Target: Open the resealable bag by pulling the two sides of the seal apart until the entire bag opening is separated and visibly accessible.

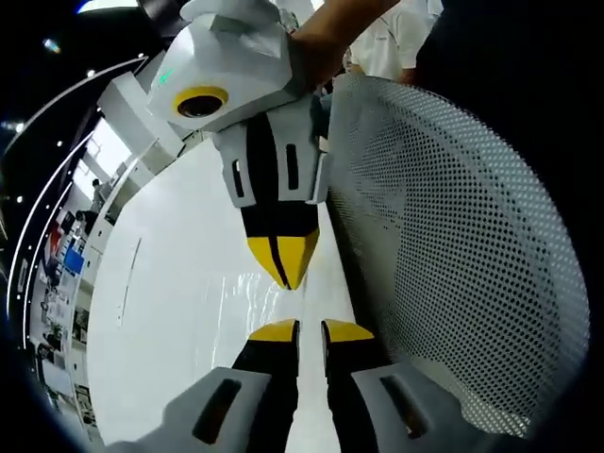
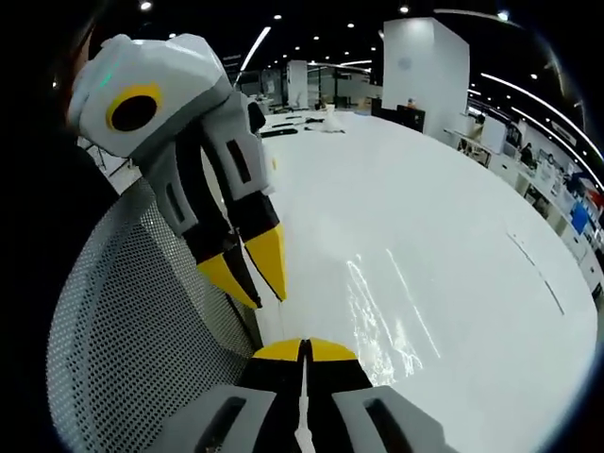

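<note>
both tools hover over the white bench (image 2: 444,236). my right tool (image 2: 305,351) is pressed together on the clear resealable bag (image 2: 382,311), which hangs between them; my left tool (image 1: 310,332) stands slightly spread beside its edge. risk, as i judge it: the slick film slips free if i pull unevenly. mesh chair back (image 1: 462,255) sits close by.

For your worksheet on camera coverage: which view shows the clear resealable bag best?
The right gripper view: the bag spreads as glossy creases over the white table. The left gripper view shows a narrower, fainter shiny strip between the two grippers' yellow tips.
</note>
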### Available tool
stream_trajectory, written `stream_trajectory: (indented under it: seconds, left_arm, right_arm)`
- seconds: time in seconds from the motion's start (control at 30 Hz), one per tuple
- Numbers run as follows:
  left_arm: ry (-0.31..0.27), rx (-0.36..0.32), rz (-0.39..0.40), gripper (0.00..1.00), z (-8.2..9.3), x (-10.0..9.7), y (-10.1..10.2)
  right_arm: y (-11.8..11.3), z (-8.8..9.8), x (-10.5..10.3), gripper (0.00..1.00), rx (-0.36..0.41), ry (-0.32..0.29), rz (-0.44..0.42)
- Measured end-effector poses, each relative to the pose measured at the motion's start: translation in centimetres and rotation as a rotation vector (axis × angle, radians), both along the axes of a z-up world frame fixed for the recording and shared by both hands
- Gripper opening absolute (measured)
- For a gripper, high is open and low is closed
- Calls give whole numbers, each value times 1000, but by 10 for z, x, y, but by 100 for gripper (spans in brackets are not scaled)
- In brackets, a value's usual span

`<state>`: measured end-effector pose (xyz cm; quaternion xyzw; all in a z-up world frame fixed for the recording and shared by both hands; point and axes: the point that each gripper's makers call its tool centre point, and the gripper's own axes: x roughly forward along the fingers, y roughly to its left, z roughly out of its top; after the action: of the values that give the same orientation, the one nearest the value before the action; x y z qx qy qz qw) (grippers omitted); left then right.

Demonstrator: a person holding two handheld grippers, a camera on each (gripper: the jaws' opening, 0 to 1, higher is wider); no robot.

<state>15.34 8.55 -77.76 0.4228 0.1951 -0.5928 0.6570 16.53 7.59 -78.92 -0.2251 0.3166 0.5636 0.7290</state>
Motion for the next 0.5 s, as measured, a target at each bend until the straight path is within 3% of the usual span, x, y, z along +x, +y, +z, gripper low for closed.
stream_trajectory:
  seconds: [0.5]
  left_arm:
    - [-27,4,37,0,1,10,3]
  right_arm:
    - [8,12,3,0,24,-16,14]
